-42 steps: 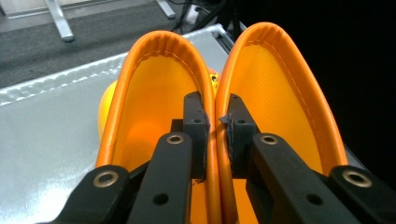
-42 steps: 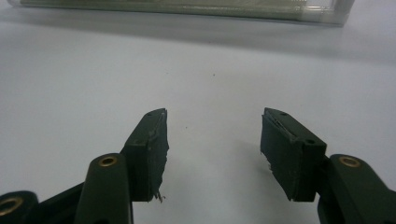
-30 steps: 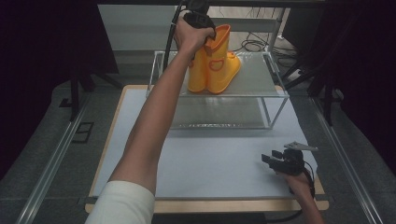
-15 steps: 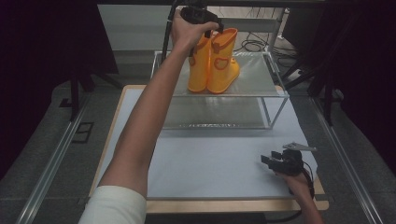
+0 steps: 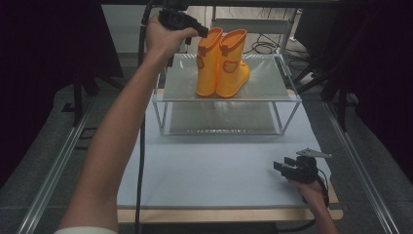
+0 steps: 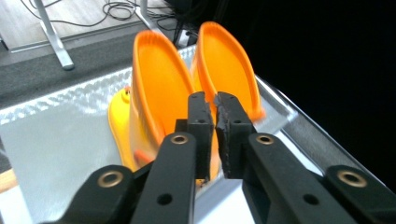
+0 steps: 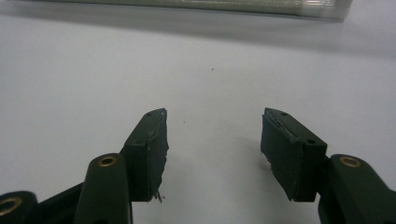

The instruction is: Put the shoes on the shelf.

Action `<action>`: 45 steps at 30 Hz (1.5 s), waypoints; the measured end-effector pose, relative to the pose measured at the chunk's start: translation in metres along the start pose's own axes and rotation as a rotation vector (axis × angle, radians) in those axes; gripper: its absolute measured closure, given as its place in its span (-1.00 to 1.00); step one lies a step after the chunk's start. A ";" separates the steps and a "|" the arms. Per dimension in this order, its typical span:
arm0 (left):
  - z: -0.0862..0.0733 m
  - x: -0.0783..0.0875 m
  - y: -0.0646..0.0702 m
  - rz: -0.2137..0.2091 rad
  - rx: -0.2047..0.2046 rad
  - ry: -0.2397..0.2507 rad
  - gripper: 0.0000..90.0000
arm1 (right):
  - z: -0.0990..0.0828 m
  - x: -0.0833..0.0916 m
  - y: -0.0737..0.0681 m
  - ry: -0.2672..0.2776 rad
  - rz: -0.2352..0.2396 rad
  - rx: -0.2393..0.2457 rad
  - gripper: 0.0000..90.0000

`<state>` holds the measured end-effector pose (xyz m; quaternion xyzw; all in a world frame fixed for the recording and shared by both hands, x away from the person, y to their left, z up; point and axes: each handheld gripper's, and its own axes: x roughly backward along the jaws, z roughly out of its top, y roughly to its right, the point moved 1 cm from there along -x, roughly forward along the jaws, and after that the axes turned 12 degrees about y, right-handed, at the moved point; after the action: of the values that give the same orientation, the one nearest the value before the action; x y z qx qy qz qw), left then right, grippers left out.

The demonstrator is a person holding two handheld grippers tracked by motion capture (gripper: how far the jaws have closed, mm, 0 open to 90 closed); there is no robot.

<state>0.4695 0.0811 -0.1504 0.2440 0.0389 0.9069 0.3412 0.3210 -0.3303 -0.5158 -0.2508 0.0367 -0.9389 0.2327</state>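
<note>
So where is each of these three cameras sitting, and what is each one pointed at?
High view: above the person's side, looking forward and down on the table; both forearms, left gripper, right gripper.
Left gripper view: along its nearly closed jaws at the orange boots on the rack.
Right gripper view: low, between parted jaws, across the table.
Shared: boots, rack.
</note>
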 end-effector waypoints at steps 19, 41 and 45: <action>-0.087 0.003 -0.037 0.004 0.000 -0.099 1.00 | -0.003 -0.003 -0.006 -0.015 0.012 0.031 -0.08; -0.141 -0.051 -0.073 0.046 0.061 -0.172 1.00 | -0.006 -0.006 -0.005 -0.028 0.007 0.045 -0.08; -0.143 -0.065 -0.073 0.051 0.058 -0.180 1.00 | -0.007 -0.005 -0.005 -0.028 0.006 0.041 -0.08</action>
<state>0.4883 0.1088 -0.3205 0.3354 0.0280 0.8882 0.3128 0.3197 -0.3240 -0.5232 -0.2592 0.0152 -0.9351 0.2411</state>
